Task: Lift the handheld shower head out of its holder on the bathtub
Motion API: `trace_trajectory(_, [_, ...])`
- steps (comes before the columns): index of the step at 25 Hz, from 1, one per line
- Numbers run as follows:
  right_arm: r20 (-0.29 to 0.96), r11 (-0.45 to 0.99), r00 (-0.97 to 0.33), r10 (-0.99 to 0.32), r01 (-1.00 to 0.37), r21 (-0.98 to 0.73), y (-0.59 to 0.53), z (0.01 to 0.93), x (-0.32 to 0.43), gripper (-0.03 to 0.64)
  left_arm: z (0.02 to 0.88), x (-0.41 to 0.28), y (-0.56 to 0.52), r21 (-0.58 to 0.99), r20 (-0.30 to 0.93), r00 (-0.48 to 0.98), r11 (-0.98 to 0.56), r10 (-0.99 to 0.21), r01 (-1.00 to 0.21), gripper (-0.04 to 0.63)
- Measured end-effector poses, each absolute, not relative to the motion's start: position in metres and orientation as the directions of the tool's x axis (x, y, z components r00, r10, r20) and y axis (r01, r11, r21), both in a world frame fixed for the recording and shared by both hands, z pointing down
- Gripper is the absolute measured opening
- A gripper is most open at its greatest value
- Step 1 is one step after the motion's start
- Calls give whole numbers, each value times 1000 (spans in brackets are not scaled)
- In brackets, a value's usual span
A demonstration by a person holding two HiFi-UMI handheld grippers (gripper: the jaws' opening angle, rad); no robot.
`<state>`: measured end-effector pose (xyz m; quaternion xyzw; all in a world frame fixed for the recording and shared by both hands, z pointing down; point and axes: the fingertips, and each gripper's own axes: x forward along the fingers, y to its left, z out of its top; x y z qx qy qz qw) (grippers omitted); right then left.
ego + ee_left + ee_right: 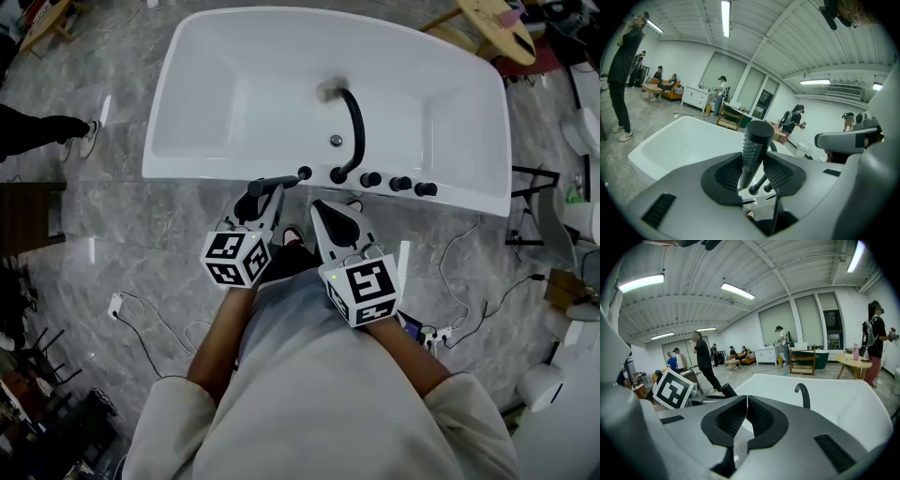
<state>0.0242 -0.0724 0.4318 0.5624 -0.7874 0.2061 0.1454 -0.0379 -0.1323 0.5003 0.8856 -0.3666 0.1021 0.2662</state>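
The black handheld shower head (265, 185) lies nearly level over the near rim of the white bathtub (197, 169), its handle end by a black holder knob (304, 172). My left gripper (269, 194) is shut on it. In the left gripper view the nubbed black shower head (752, 147) stands gripped between the two pads, and the rim knobs (753, 190) show below it. Whether its end still sits in the holder is unclear. My right gripper (320, 208) hovers just to the right, shut and empty, its pads (757, 416) pressed together.
A black curved spout (355, 127) and three black knobs (400, 184) line the tub's near rim. Cables and a power strip (115, 306) lie on the grey floor. A person's leg (42, 128) stands at the left; a wooden table (499, 23) and white fixtures (581, 220) stand at the right.
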Motion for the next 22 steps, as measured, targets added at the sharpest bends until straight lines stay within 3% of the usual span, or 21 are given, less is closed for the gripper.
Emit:
trace_trajectory(9, [487,233,-245,-838,-969,-87,-80,401,12,20,499,-39,-131,394,378,711,-592,-593,-703,146])
trace_trajectory(22, [443,246,-252,-861,-967,-73,-82,395,13,19,485,-35,-136,400,360,715,-594,-599,-698,146])
